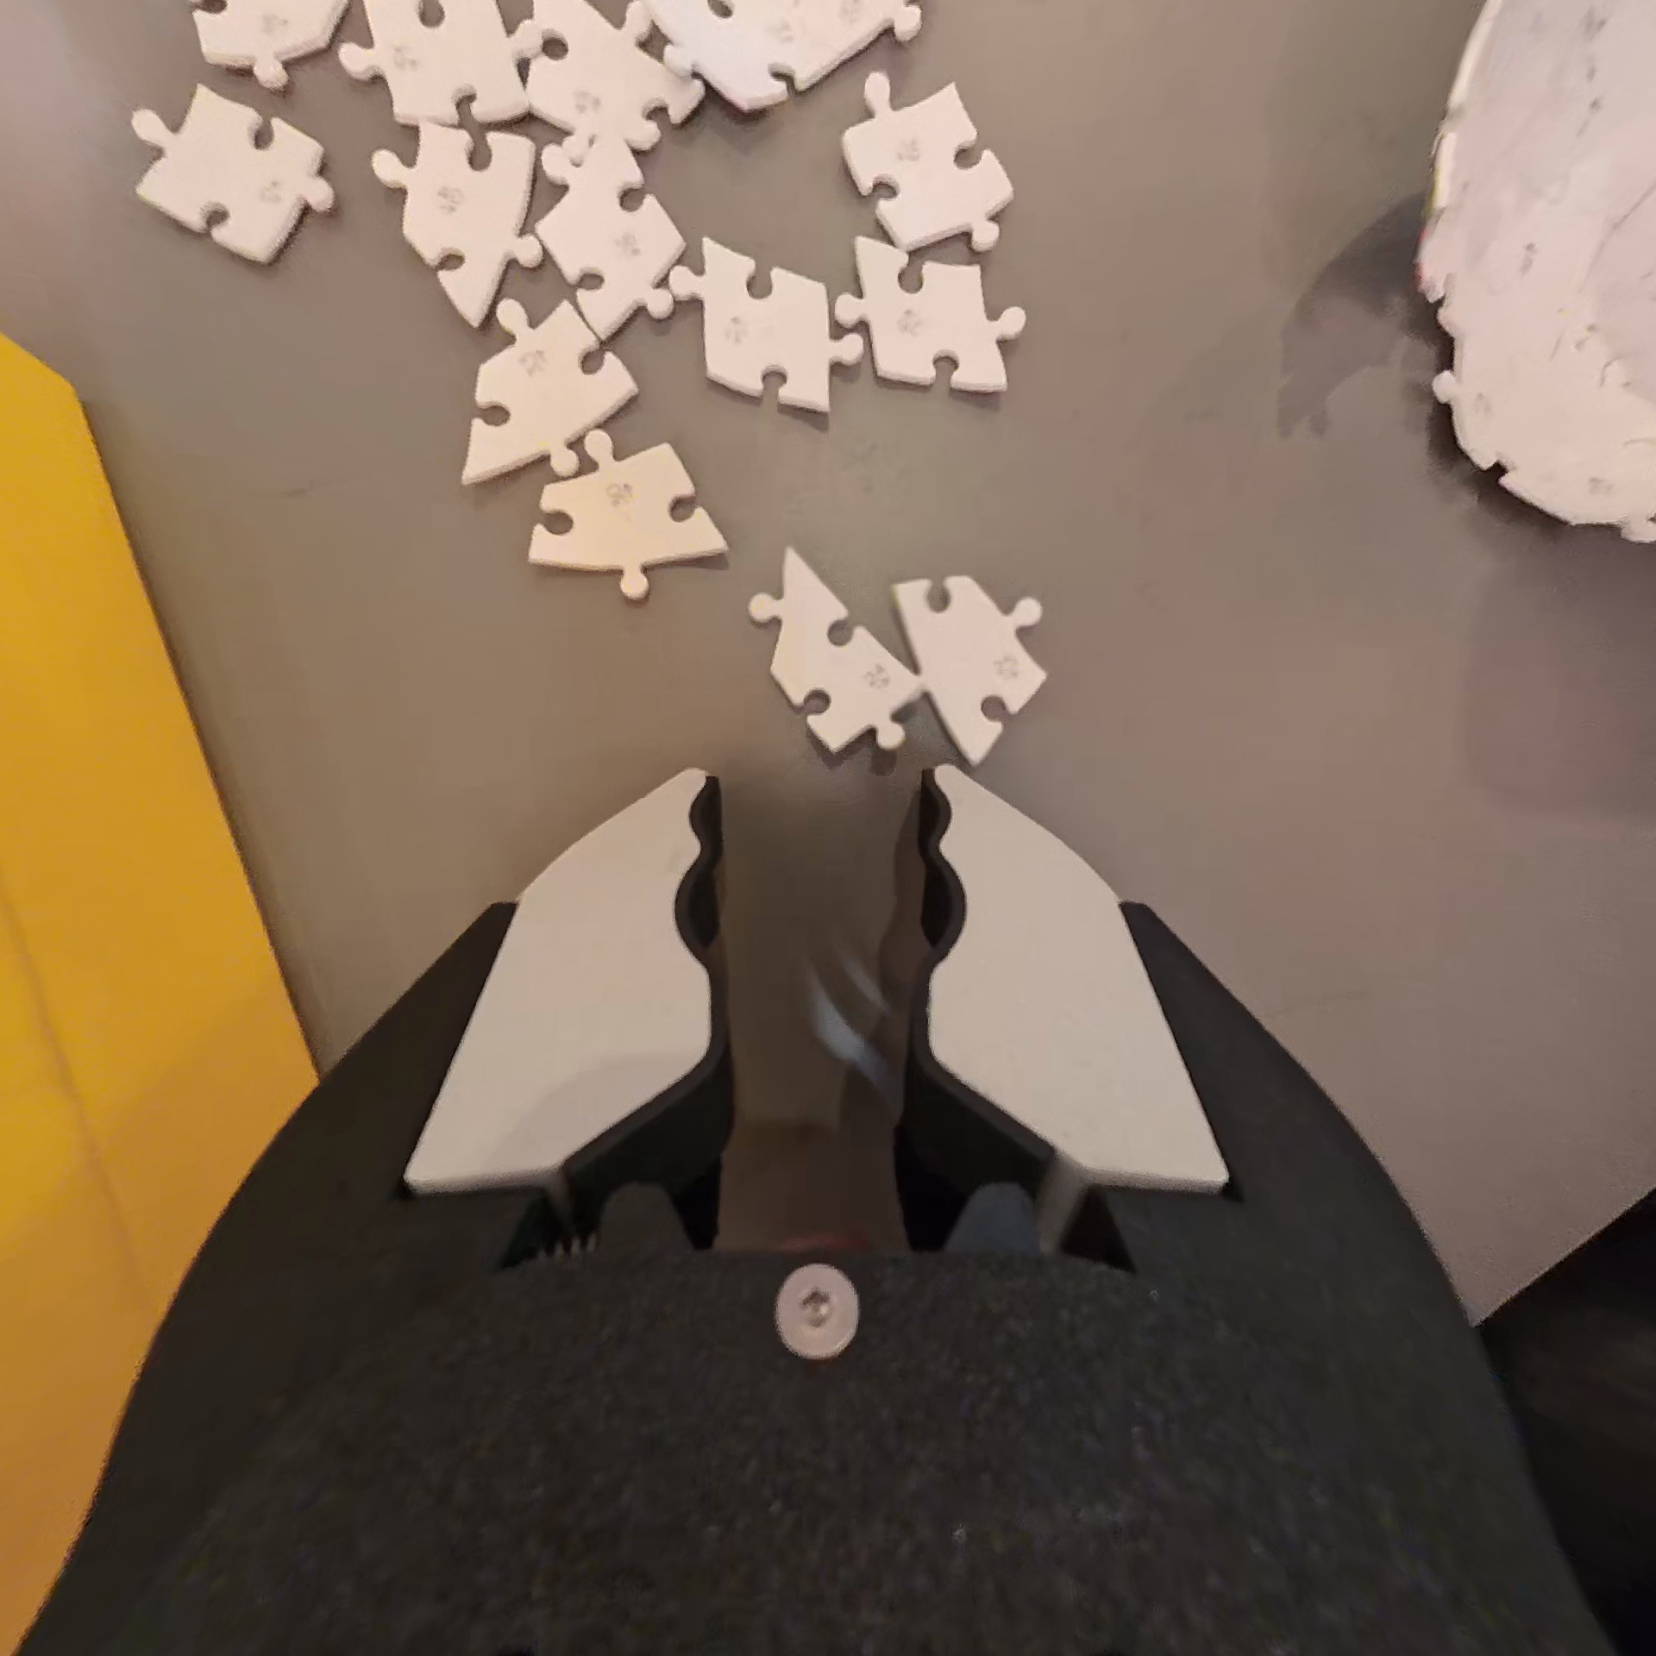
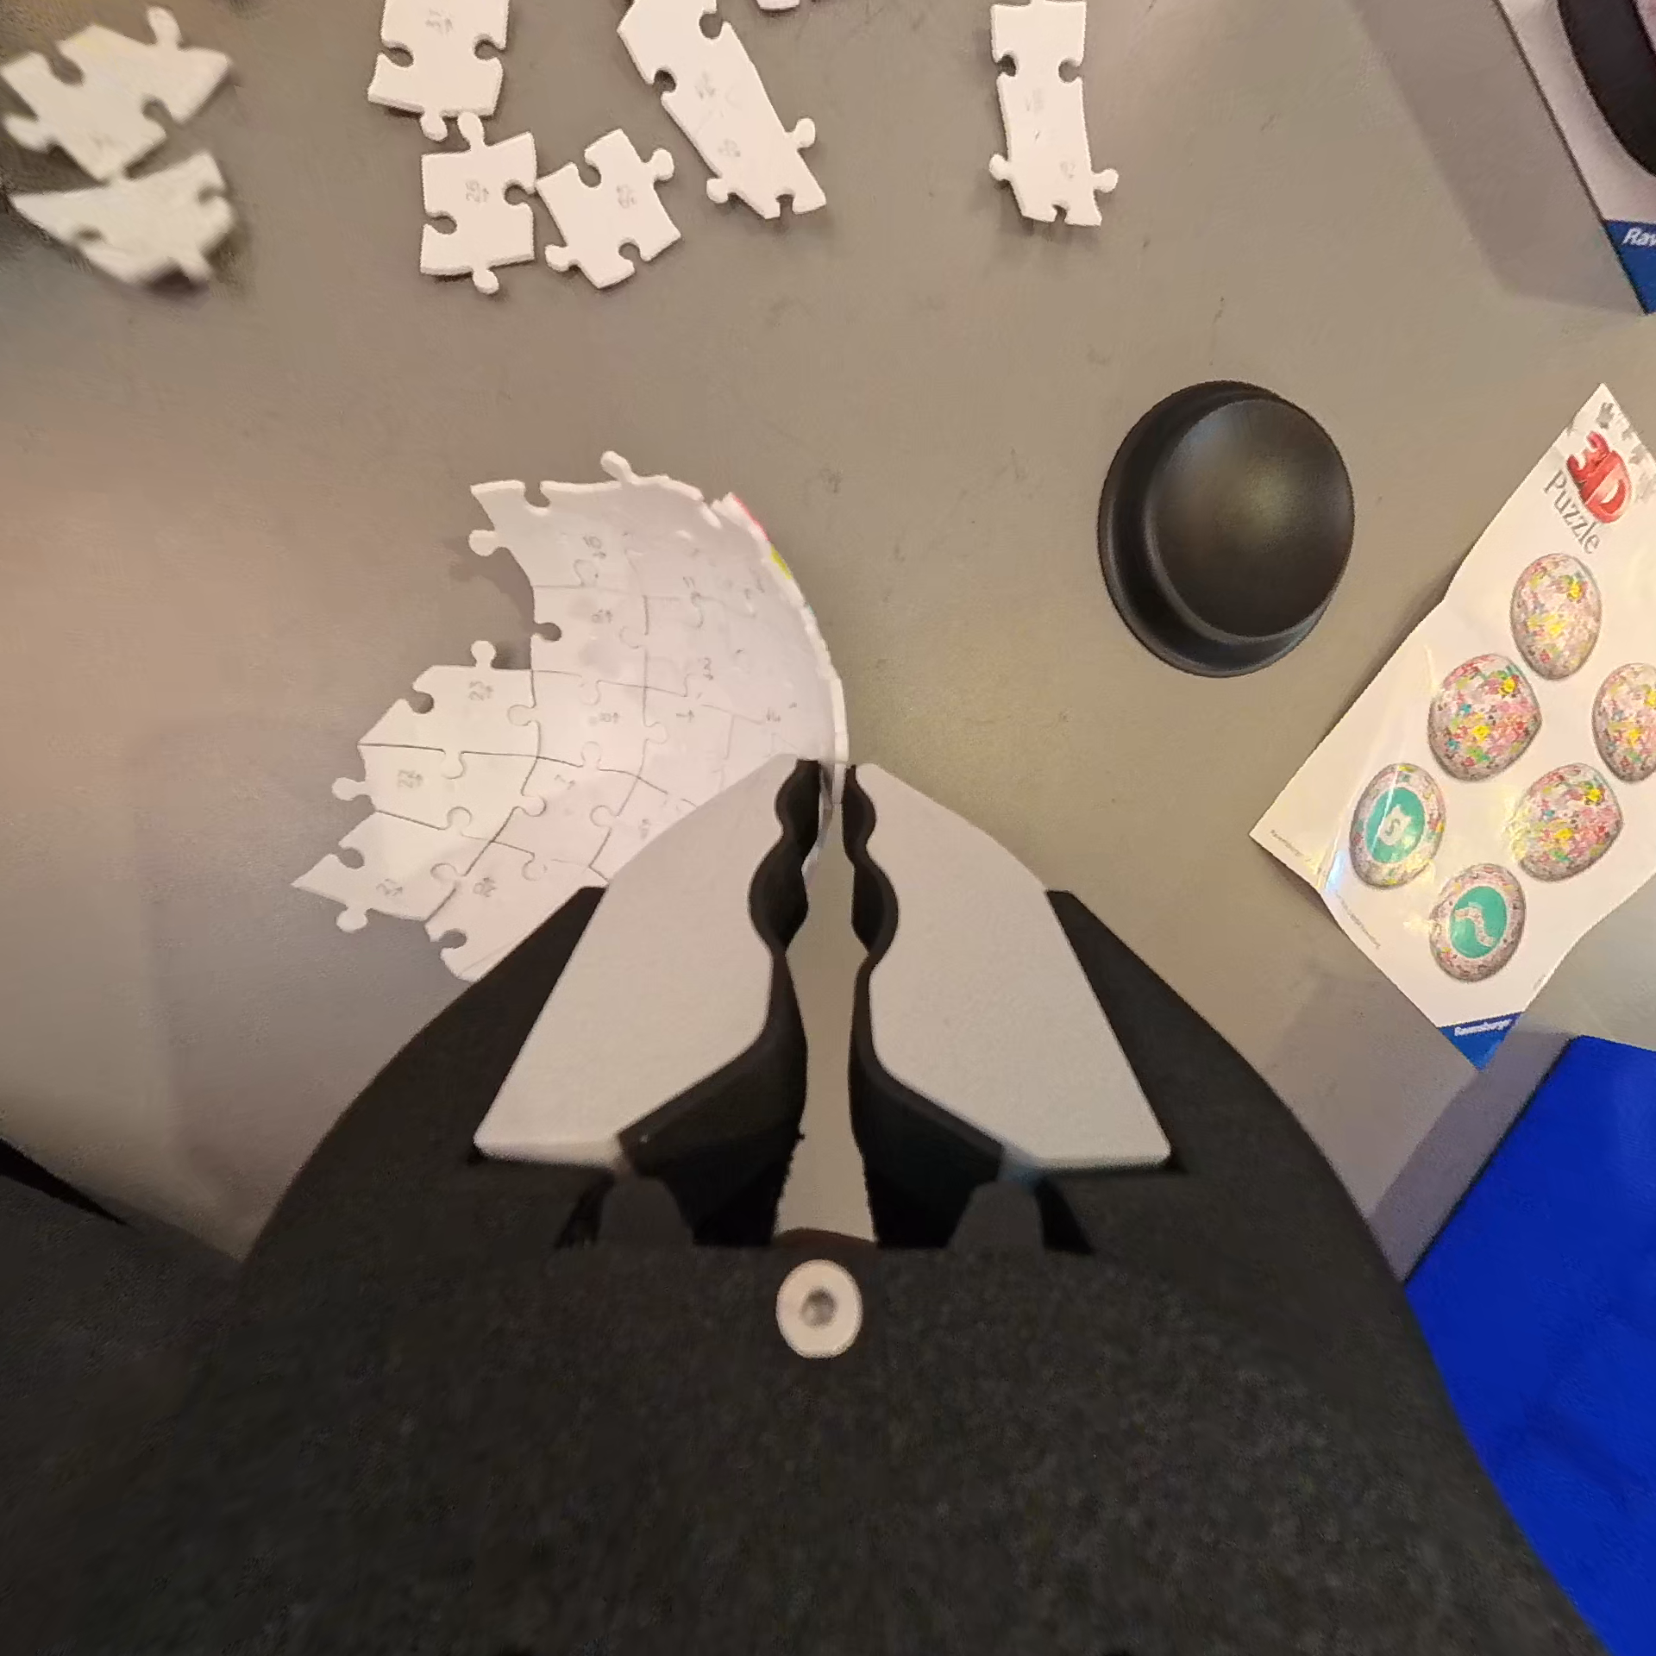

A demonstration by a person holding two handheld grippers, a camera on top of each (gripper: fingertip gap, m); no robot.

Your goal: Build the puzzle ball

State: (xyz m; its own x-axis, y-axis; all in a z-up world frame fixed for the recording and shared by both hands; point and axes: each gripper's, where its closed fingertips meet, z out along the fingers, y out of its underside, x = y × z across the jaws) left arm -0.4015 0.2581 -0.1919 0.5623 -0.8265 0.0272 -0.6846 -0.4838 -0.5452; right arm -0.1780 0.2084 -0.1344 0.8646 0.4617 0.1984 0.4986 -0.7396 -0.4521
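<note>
Several loose white puzzle pieces (image 1: 618, 242) lie face down on the grey table (image 1: 1165, 717). My left gripper (image 1: 820, 784) is open and empty, just short of two pieces lying side by side: one (image 1: 838, 668) and another (image 1: 977, 668). The partly built ball, a curved white shell, shows at the right edge of the left wrist view (image 1: 1559, 269). In the right wrist view my right gripper (image 2: 833, 772) is shut on the rim of this shell (image 2: 609, 717), whose inside faces the camera. More loose pieces (image 2: 609, 211) lie beyond it.
A black dome-shaped stand (image 2: 1228, 529) sits right of the shell. A printed leaflet (image 2: 1487, 744) and a blue surface (image 2: 1559, 1254) lie at the right, a box (image 2: 1595, 134) at top right. A yellow sheet (image 1: 107, 806) lies left. The table's edge (image 1: 1523, 1272) runs lower right. There is about 25 cm between the tips of the two grippers.
</note>
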